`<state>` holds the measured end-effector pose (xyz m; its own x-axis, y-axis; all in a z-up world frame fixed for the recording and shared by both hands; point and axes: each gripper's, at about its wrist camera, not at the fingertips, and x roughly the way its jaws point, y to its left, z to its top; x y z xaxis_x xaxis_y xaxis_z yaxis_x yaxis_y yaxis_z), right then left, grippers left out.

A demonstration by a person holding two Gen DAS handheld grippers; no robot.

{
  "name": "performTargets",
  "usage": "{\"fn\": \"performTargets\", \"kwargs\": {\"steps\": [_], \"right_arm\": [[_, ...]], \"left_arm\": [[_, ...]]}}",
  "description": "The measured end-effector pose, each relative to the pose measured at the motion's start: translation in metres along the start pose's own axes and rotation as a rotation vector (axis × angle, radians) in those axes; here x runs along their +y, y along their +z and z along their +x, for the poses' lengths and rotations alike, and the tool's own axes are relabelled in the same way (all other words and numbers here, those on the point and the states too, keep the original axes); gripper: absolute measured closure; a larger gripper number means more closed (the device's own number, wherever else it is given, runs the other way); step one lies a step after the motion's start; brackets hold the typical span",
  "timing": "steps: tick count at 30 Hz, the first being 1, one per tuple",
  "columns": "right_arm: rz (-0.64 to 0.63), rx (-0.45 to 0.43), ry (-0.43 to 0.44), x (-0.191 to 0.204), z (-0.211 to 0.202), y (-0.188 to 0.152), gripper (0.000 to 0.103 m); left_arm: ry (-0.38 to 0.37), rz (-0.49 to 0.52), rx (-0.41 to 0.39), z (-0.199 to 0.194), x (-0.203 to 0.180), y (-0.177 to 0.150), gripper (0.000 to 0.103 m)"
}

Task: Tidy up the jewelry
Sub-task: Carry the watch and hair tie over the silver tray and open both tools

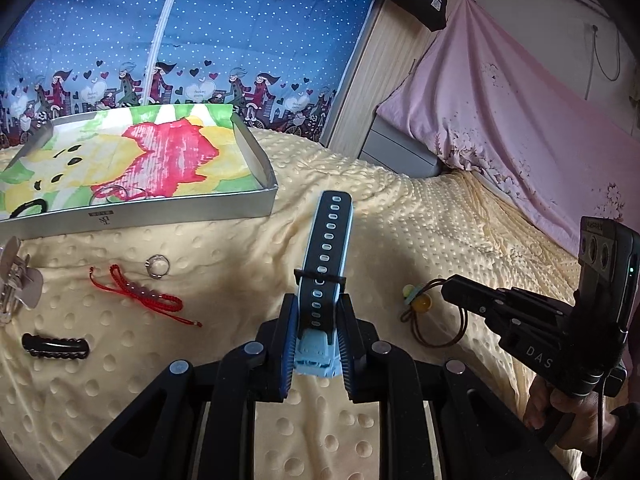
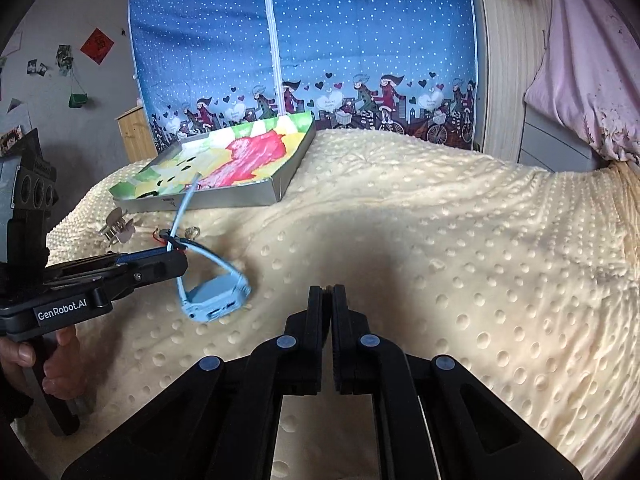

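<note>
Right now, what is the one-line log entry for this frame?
left gripper: shut on watch | right gripper: shut, empty | tray: holds rings | loose: red bracelet, ring

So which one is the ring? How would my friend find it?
Start at the flowery tray on the yellow blanket. Just in front of it, between the red cord bracelet and the blue watch, lies the ring. It alone is a small silver loop.

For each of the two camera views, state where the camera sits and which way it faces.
Left wrist: sits behind the left gripper, faces the box across the blanket; shows the right gripper.
Right wrist: sits behind the shut right gripper, same facing; shows the person's left hand.
Shared: the blue watch clamped in the left gripper, box, blanket.
</note>
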<state>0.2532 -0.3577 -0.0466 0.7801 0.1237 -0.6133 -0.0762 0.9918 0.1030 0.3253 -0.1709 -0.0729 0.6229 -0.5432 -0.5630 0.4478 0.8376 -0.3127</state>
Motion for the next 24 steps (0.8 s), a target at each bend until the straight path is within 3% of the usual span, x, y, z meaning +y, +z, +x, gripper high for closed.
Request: {"fn": "performTargets", "kwargs": {"steps": [8,13,19,24], "right_arm": [[0.000,-0.090,0.036,0.026,-0.009,0.044,0.099],[-0.014,-0.137,0.090,0.062,0.010,0.085,0.099],[0.018,-0.159,0.170,0.110,0.071,0.121,0.099],[0.034,-0.115,0.199,0.147,0.134,0.123,0.099]], "left_arm": [[0.036,-0.062,-0.049,-0.038,0.030,0.028,0.085],[0.097,-0.106,-0.090,-0.057,0.063,0.053,0.085],[0.232,-0.143,-0.138,-0.065,0.125,0.083,0.085],[0.310,-0.167,-0.127,-0.054,0.178,0.098,0.085]]}}
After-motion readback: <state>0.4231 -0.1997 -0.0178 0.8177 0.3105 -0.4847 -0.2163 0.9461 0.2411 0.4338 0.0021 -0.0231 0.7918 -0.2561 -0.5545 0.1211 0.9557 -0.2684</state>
